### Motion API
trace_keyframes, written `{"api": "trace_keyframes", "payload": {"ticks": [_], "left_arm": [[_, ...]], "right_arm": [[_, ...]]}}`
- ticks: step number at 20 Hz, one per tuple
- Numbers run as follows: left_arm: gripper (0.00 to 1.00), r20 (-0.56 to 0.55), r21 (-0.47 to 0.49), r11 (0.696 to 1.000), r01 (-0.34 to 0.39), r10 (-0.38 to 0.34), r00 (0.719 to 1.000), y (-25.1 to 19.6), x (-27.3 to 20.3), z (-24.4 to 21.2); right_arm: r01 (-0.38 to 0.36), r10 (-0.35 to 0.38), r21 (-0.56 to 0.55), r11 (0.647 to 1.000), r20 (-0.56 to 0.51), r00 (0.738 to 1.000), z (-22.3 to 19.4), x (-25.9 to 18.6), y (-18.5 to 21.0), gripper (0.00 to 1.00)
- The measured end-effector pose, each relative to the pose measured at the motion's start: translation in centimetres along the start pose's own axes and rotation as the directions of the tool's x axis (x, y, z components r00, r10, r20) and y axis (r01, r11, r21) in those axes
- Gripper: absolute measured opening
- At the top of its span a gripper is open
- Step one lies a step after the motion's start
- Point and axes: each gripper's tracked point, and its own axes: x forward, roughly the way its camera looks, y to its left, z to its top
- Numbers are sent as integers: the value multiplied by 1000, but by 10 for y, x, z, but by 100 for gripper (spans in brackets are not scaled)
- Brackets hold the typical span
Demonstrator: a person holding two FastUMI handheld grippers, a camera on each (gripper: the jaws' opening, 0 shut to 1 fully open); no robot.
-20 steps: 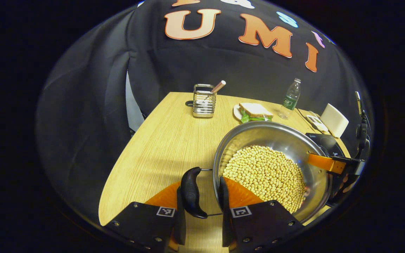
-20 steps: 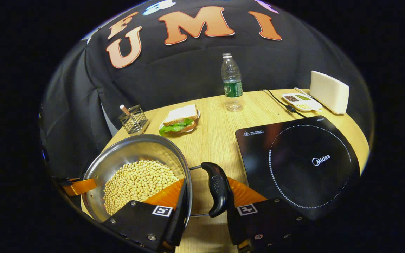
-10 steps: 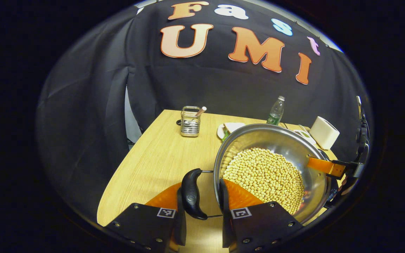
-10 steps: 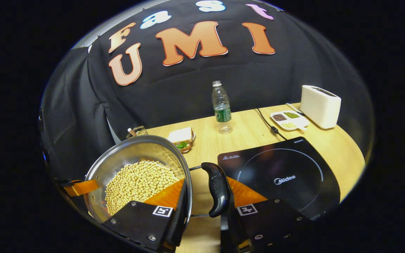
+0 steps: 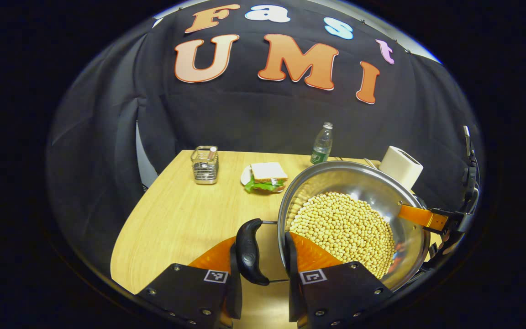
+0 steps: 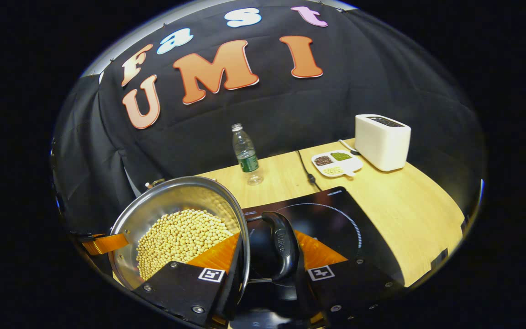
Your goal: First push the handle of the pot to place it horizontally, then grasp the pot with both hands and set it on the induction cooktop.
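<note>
While the carry runs: both grippers hold the pot up off the table, one at each side
Pot: steel, round, open-topped, holding a deep layer of pale beans; in the right gripper view it hangs partly over the near edge of the cooktop, not yet down on the ring
Left gripper: fingers closed across the pot's rim and its left side handle, one finger outside the handle, the other inside the wall against the beans
Right gripper: the same grip on the right side handle; one finger inside the wall, the other beyond the handle
Handles: both black loops lie flat, level with the rim; that is where to hold, as the bare steel wall looks slick
Weight: I judge it heavy with that fill; stiff, so it will not flex; the load is loose and would roll or spill if one side dips
Care: keep both sides level and lower evenly; centre it over the marked ring before letting go
Elsewhere: bottle, toaster, divided dish and the cooktop's cord at the back; sandwich and wire holder well apart to the left
</note>
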Motion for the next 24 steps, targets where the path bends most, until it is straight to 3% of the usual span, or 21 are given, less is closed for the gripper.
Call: {"api": "trace_keyframes", "payload": {"ticks": [15, 23, 24], "left_arm": [[42, -100, 84, 991, 106, -97, 990, -130, 52, -10], [41, -132, 113, 986, 121, -106, 986, -153, 80, -17], [42, -136, 112, 986, 121, -105, 985, -154, 84, -18]], "right_arm": [[119, -116, 88, 989, -44, 992, 3, 5, -125, 52], [144, -135, 120, 982, -80, 988, 1, 16, -159, 52], [145, -136, 117, 982, -86, 987, 0, 19, -161, 47]]}}
